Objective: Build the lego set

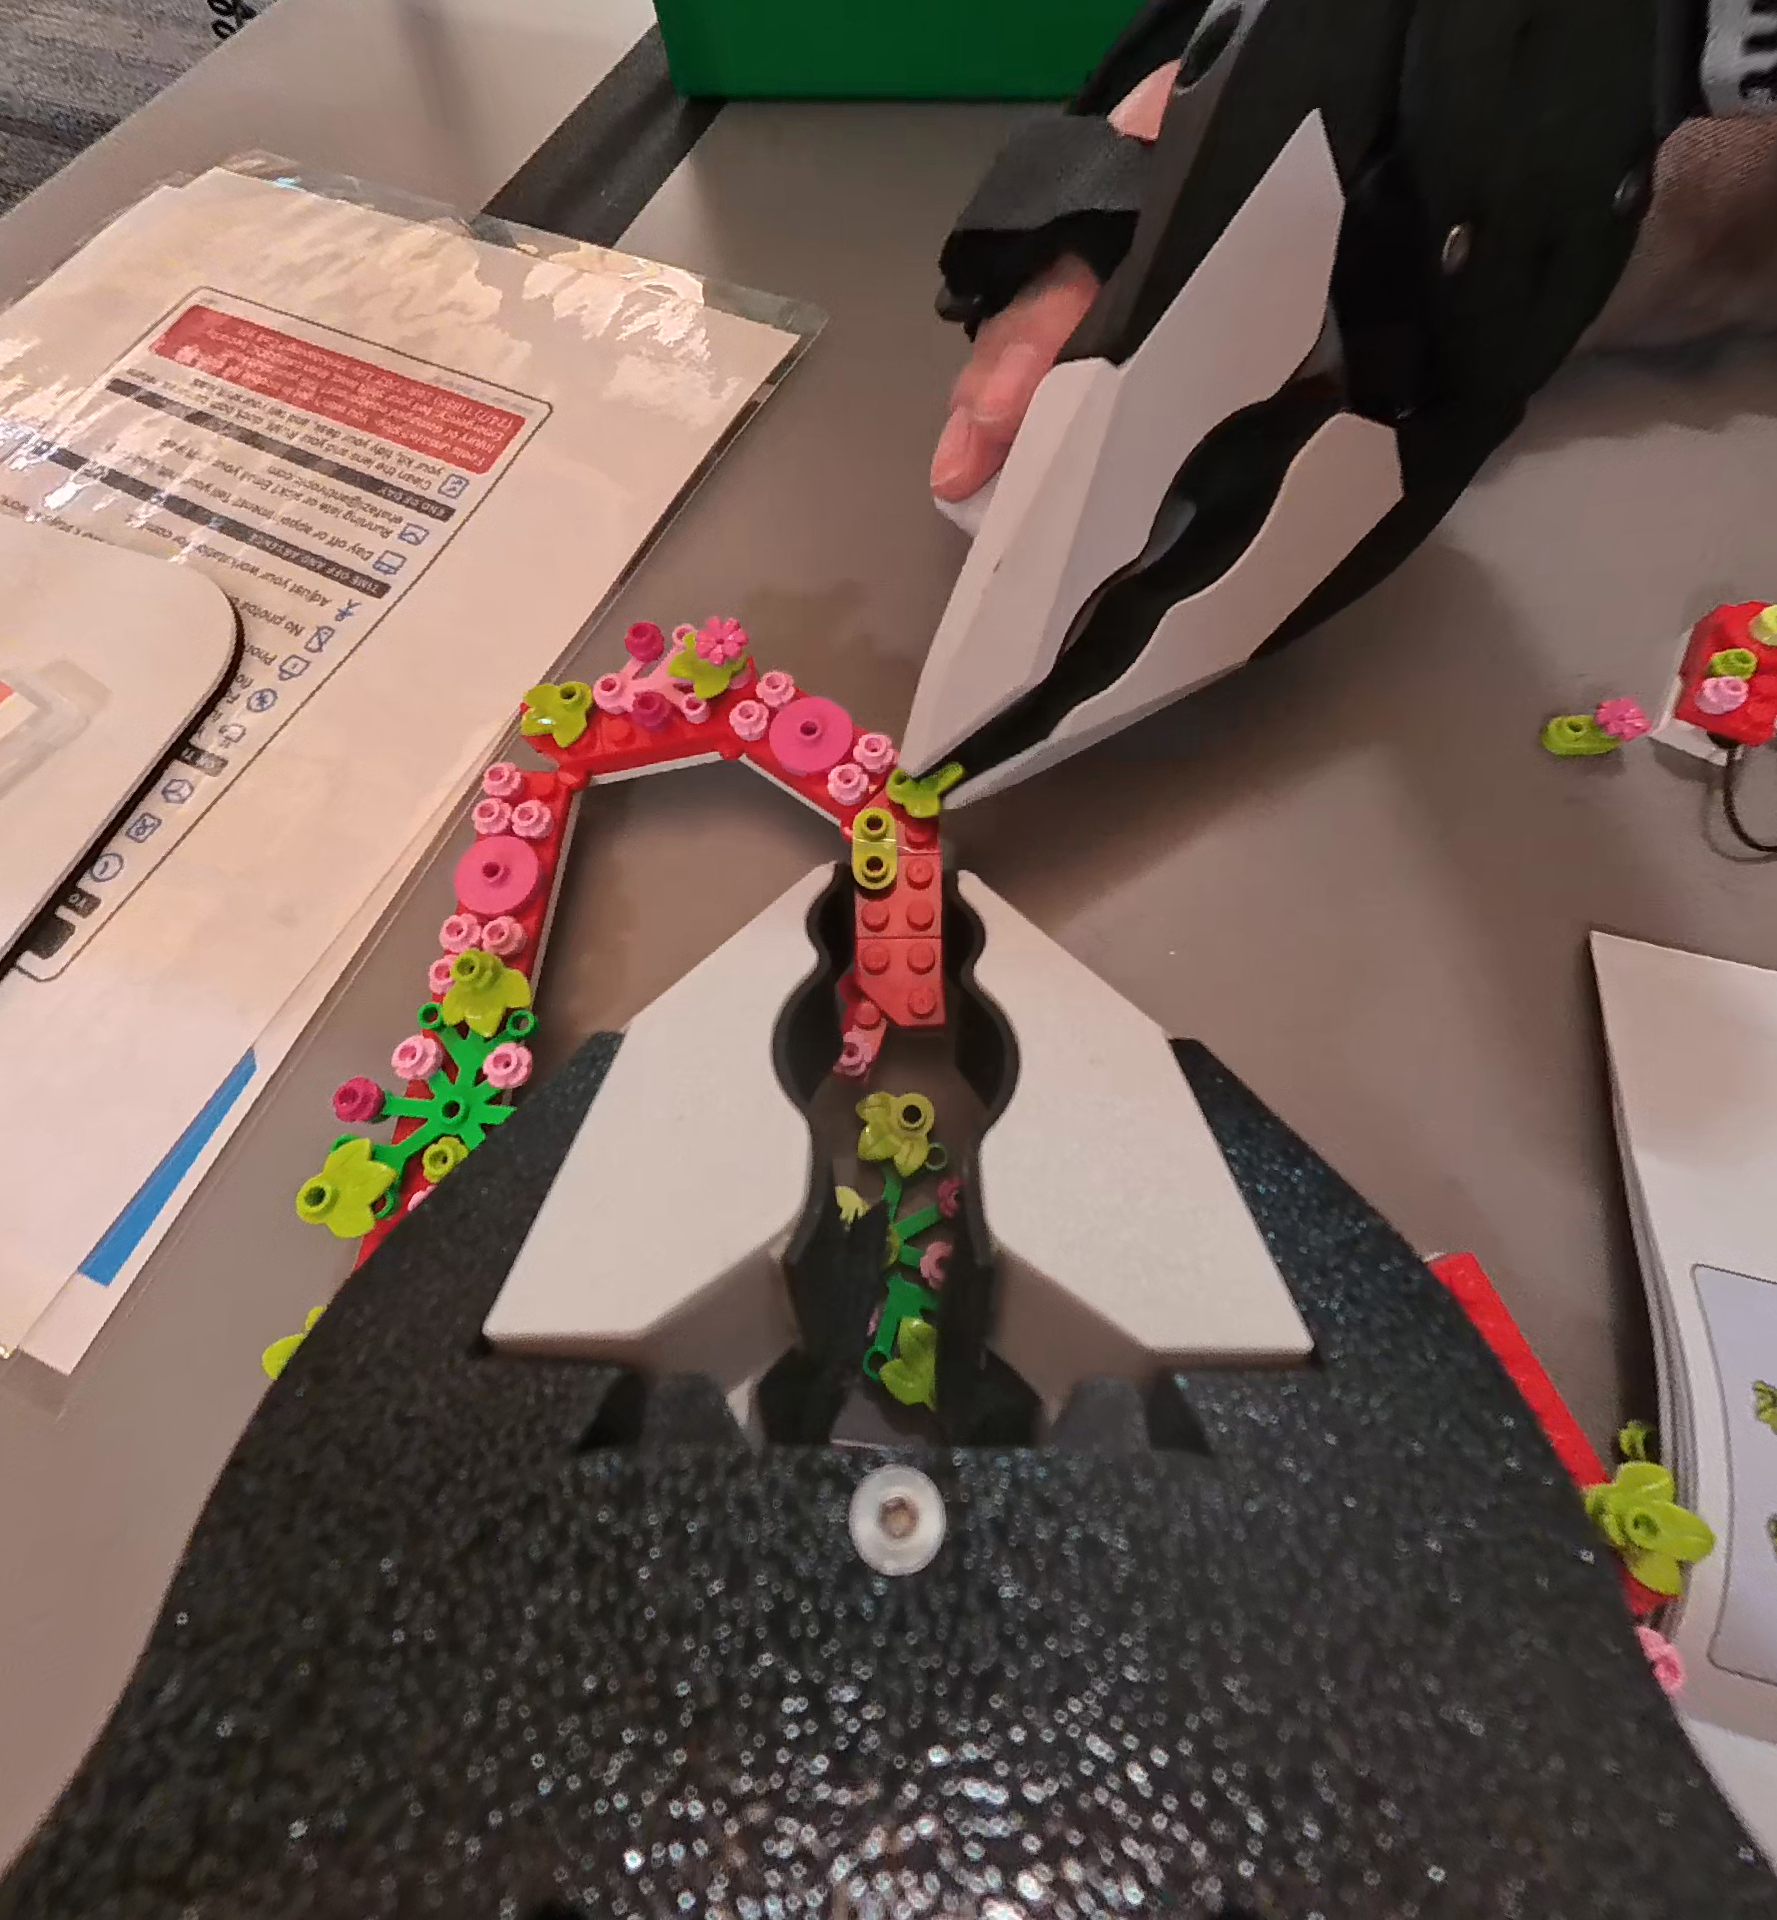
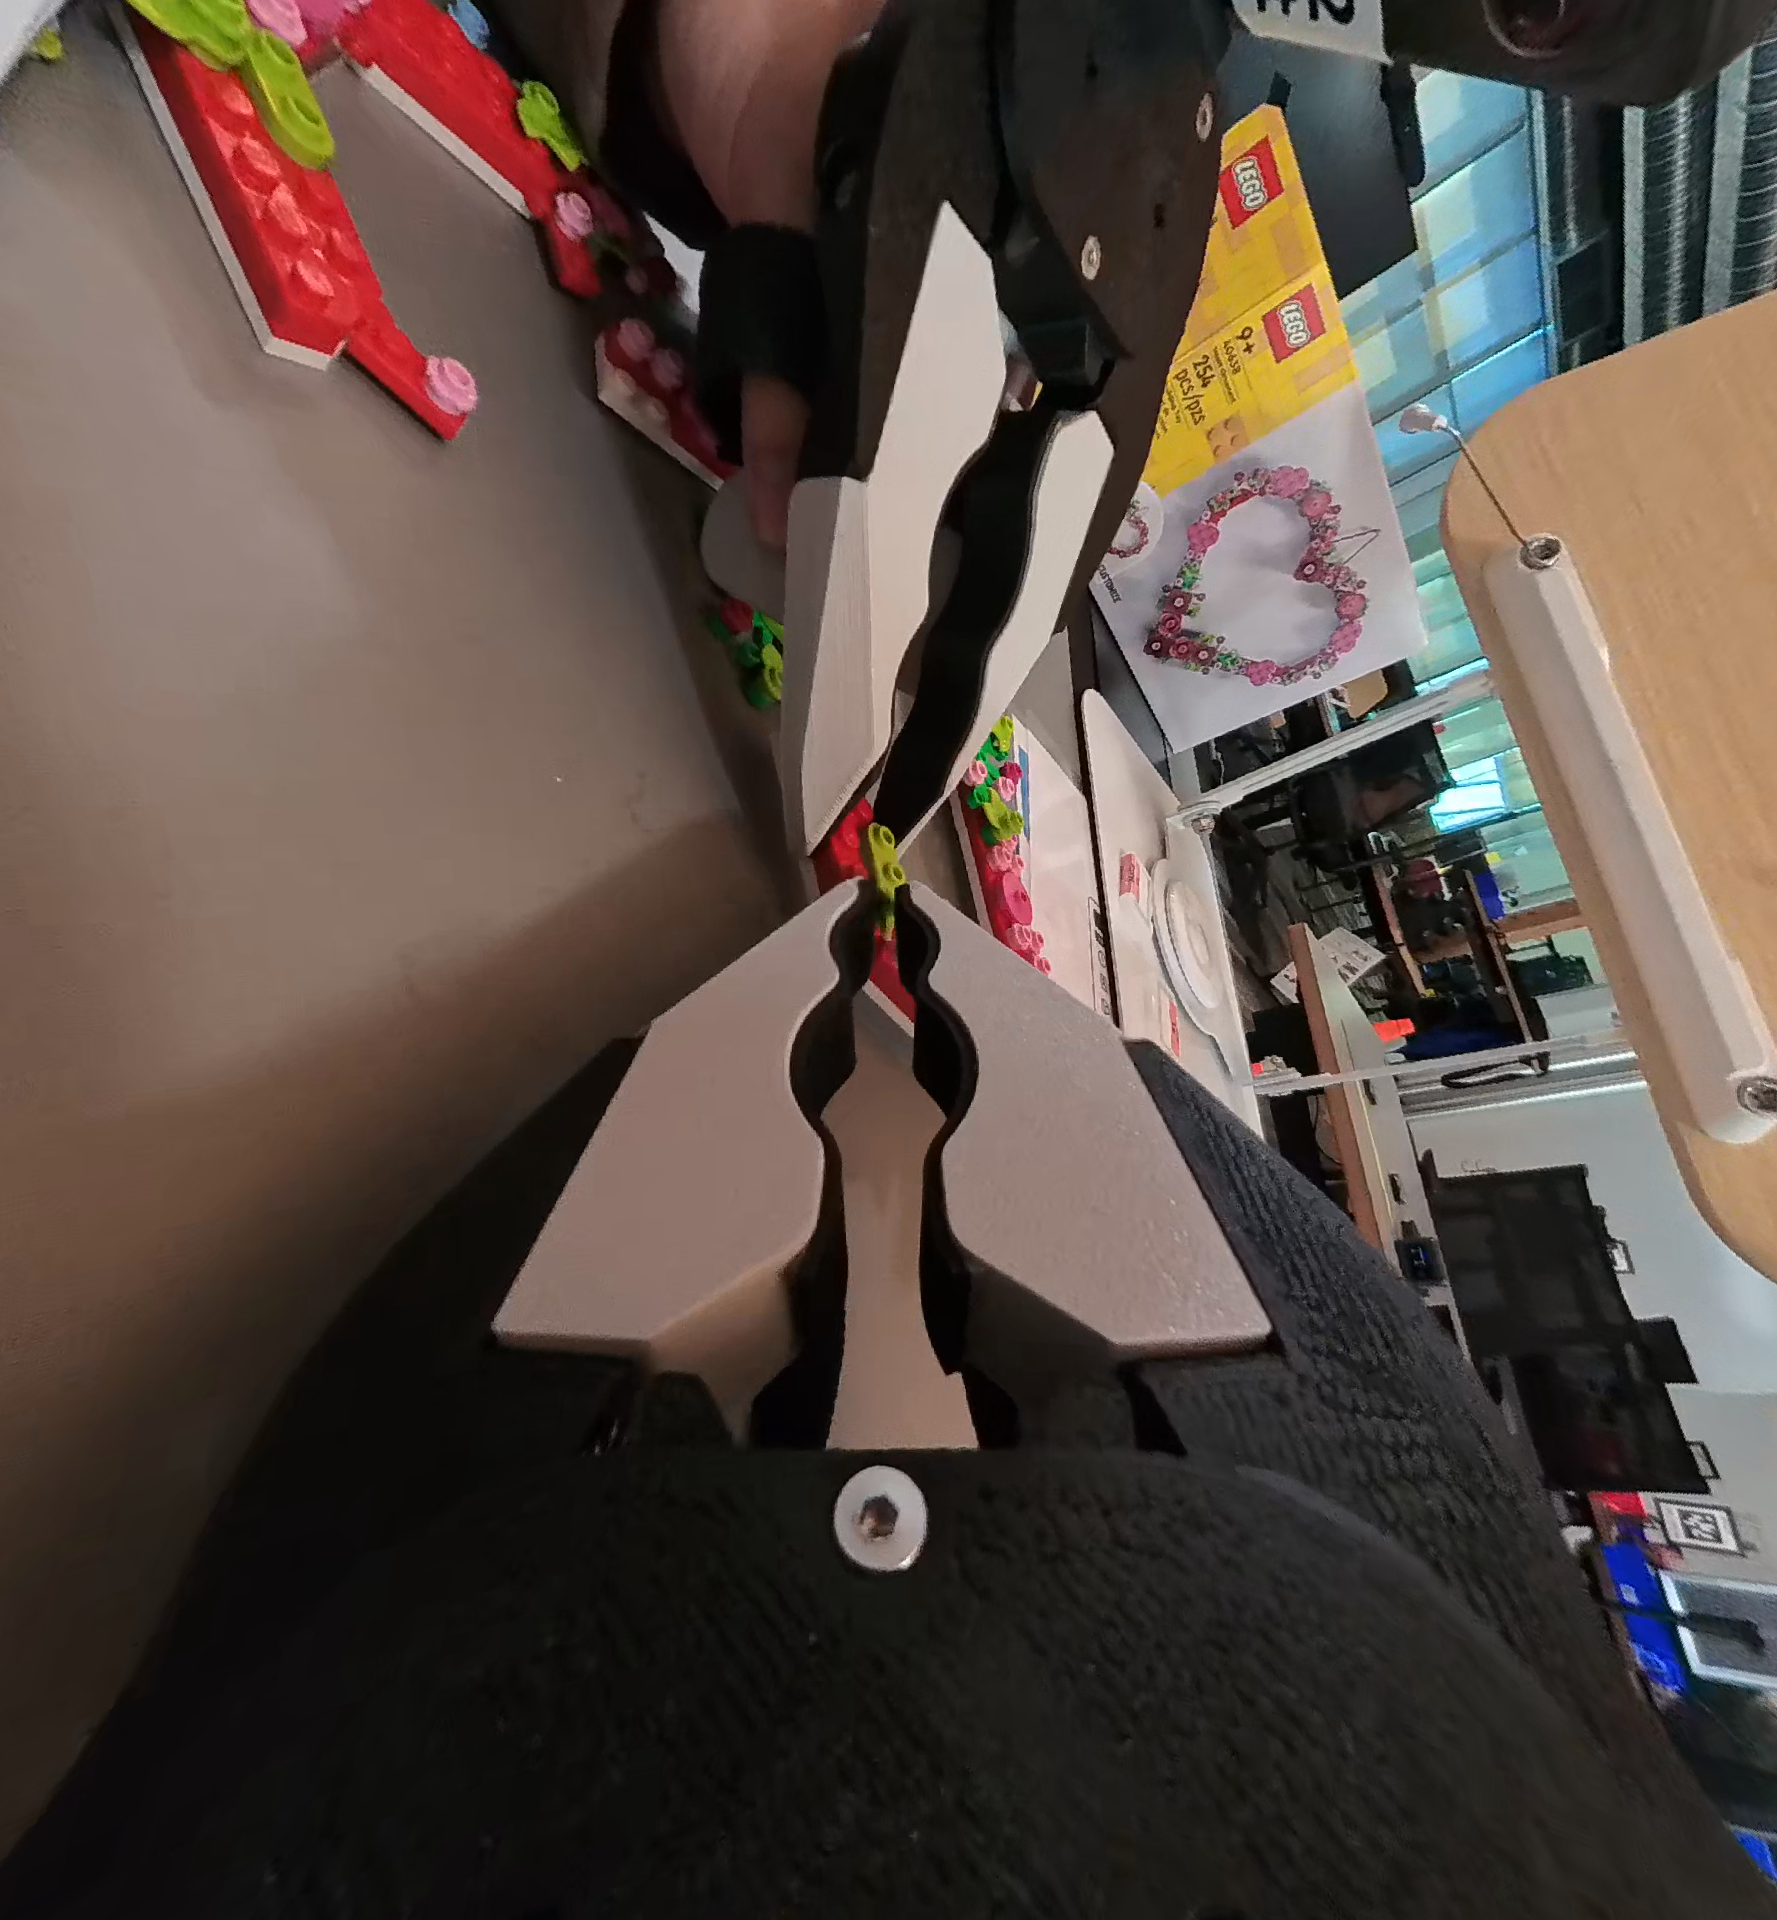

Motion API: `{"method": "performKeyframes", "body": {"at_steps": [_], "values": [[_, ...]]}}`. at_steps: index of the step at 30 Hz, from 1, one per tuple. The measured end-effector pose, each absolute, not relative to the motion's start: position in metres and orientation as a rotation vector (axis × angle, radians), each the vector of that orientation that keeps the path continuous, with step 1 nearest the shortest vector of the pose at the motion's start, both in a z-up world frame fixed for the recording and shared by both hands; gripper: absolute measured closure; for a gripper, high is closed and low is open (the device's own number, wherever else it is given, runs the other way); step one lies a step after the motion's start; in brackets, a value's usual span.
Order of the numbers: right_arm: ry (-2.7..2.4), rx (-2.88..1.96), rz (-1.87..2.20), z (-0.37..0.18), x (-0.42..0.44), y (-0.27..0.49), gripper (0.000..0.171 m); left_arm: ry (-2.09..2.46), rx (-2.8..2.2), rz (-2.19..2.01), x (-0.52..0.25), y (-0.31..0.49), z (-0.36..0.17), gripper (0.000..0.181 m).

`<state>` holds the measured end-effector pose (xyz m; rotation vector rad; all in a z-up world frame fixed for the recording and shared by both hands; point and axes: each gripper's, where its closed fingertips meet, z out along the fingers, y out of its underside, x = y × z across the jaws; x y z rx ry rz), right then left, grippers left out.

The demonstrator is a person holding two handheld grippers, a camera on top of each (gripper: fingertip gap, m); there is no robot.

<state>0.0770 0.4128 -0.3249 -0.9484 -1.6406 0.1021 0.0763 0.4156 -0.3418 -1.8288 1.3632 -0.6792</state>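
Two pairs of hand-held tongs meet tip to tip over a grey-brown table [image 1: 1227, 987]. Largest on it, to the left of the left tongs, lie laminated printed sheets [image 1: 271, 644]; to their right, an open white instruction booklet [image 1: 1736, 1299]. Beyond the right tongs' tips in the right wrist view stands the yellow and white set box [image 2: 1268, 499], showing a flower heart.

The task's build, a red lego heart frame [image 1: 645, 738] studded with pink flowers and green leaves, lies on the table. Its far arch curves ahead and to the left of the left tongs; its right limb runs back between their fingers.

The left tongs [image 1: 894, 883] are closed on that limb, their white fingers [image 1: 718, 1122] pressing both sides of the red bricks. A lime two-stud plate [image 1: 873, 847] sits on the frame just past their tips.

The right tongs [image 1: 931, 774], coming in from the upper right in a person's hand [image 1: 1009, 384], pinch a small lime leaf piece [image 1: 920, 784] at their very tips, touching the frame beside the lime plate. In the right wrist view, the right tongs [image 2: 879, 899] show the leaf [image 2: 884, 868] clamped at their tips.

Well to the right of both tongs sits a smaller red sub-assembly [image 1: 1757, 675] with leaves, and a loose leaf with a pink flower [image 1: 1590, 727] beside it.
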Motion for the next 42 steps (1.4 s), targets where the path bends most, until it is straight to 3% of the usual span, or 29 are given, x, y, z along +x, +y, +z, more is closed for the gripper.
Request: {"method": "performKeyframes", "body": {"at_steps": [12, 21, 42], "values": [[-1.642, -0.94, 0.083, -0.3254, 0.0763, 0.4133, 0.168, 1.364, -1.827, -0.683, 0.0768, 0.4153, -0.3415, 0.166], [-1.655, -0.952, 0.085, -0.328, 0.0765, 0.4135, 0.154, 1.346, -1.835, -0.711, 0.0768, 0.4155, -0.3404, 0.166], [-1.616, -0.921, 0.055, -0.3196, 0.0782, 0.4137, 0.171, 1.342, -1.838, -0.708, 0.0768, 0.4155, -0.3408, 0.166]]}}
